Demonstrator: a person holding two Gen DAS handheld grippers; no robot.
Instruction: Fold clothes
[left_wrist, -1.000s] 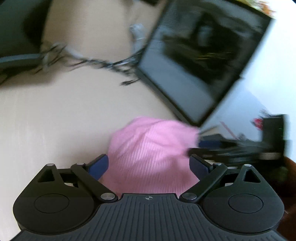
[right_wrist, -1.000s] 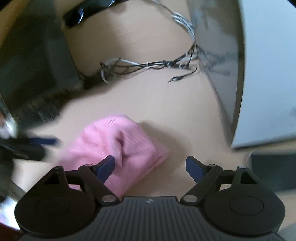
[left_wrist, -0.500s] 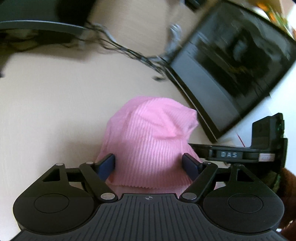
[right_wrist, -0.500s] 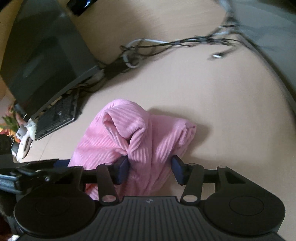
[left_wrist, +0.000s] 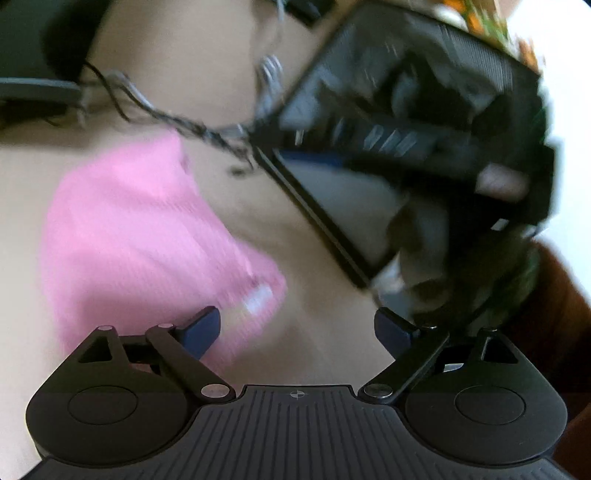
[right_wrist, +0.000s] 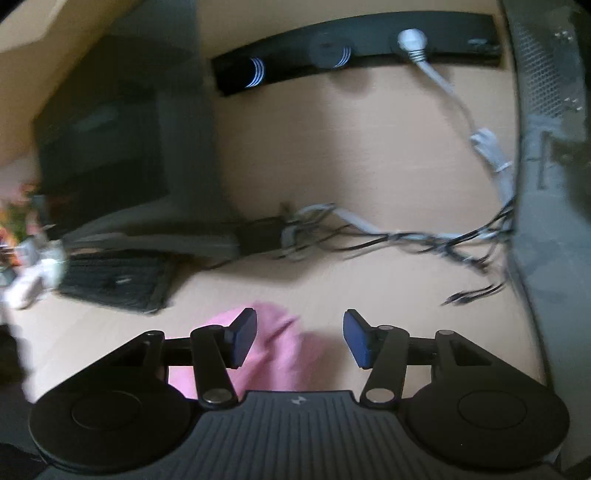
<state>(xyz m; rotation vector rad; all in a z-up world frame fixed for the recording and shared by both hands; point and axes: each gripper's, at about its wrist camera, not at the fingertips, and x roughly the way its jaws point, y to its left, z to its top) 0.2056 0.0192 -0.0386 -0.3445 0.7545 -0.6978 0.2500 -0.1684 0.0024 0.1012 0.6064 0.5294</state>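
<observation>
jaws of both grippers gape empty over pink garment (left_wrist: 147, 236) near tangled cables (right_wrist: 388, 236).

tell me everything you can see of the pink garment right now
The pink garment is a soft ribbed knit, bunched in a loose heap on the pale wooden desk. A small white tag shows near one edge. Neither open gripper holds it; the left gripper's left finger overlaps its edge in view. Blur hides finer detail.
</observation>
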